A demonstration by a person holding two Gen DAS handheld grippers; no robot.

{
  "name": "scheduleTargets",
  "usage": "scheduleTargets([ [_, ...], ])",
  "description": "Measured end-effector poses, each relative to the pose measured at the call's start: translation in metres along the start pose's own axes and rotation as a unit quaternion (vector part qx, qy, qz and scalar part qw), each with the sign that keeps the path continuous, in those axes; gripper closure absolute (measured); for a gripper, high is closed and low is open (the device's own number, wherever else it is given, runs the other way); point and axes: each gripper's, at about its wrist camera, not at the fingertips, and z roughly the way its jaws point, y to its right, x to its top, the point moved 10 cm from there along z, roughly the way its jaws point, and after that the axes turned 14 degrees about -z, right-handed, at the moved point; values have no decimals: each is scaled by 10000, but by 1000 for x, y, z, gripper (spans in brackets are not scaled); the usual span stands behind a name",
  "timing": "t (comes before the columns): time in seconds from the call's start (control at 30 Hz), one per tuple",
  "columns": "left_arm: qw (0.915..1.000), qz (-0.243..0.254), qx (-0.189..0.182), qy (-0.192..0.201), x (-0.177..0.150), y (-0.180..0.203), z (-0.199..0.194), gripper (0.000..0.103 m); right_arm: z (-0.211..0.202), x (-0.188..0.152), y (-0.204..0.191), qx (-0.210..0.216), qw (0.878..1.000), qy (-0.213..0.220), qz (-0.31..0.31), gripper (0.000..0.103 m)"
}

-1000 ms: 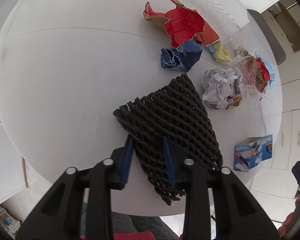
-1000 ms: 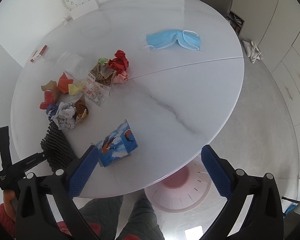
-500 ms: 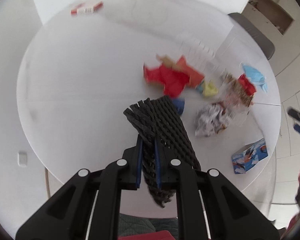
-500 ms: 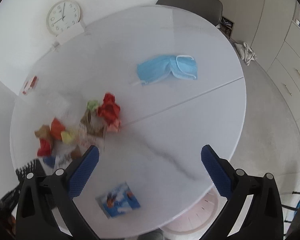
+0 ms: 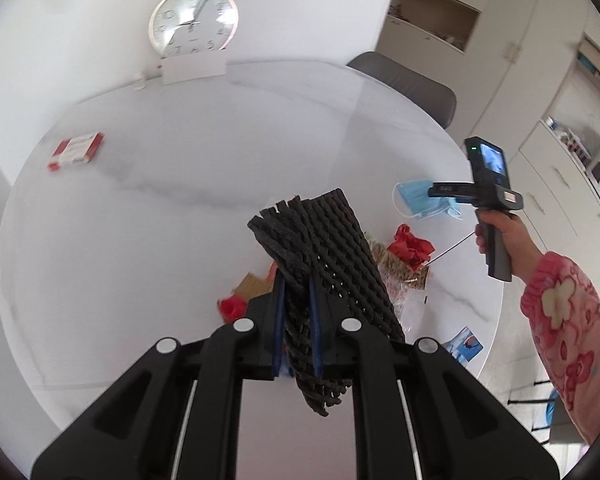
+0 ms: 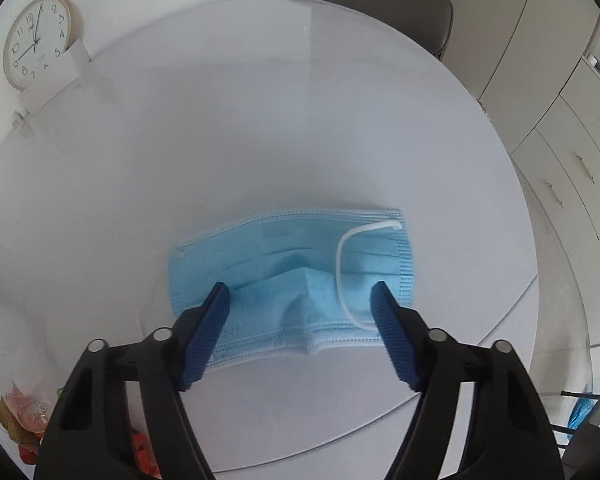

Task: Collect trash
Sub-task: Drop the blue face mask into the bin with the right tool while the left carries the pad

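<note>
The left gripper [image 5: 296,300] pinches a black foam net [image 5: 324,248] above the table [image 5: 140,220]. The right gripper [image 6: 300,300] is spread wide, its fingers straddling a blue face mask [image 6: 292,272] lying flat on the table.

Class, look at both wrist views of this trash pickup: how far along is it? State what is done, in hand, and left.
Done: nothing visibly binned. In hand: the left gripper is shut on the black foam net, lifted off the table; the right gripper is open around the blue mask. Left: red wrapper, red-white box, blue carton.
</note>
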Motion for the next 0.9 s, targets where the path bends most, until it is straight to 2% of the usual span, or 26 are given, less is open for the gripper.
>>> scheduleTargets([
  [0.03,9999,84,-65,-37,6,5,6,92,6,0,0,-54,9999,-96,-62,51],
  [0.07,9999,125,-98,-60,7,8,8,92,10,-1,0,-118,9997,-170,-89,68],
  [0.1,9997,180,-147,-91,10,13,13,92,14,-3,1,-120,9997,-209,-84,79],
  [0.13,9995,227,-184,-95,11,18,12,92,15,-5,2,-59,9998,-187,-40,80],
  [0.17,9993,279,-217,-94,12,21,13,92,13,-6,4,-7,9999,-112,22,89],
  [0.3,9977,548,-359,-190,5,40,17,92,-9,-16,12,252,9989,179,343,92],
  [0.43,9944,820,-586,-320,-10,71,15,92,-69,-53,22,364,9963,624,462,92],
  [0.57,9889,1097,-925,-377,-31,114,7,92,-147,-128,38,367,9912,982,811,92],
  [0.67,9825,1293,-1223,-549,-56,152,1,92,-188,-208,52,309,9884,896,1189,92],
  [0.77,9743,1540,-1440,-791,-90,190,0,92,-201,-291,64,189,9880,548,1435,92],
  [0.83,9679,1718,-1562,-957,-115,215,0,92,-194,-342,57,188,9878,226,1532,92],
  [0.9,9608,1938,-1624,-1140,-144,241,2,92,-168,-381,54,377,9842,-41,1730,92],
])
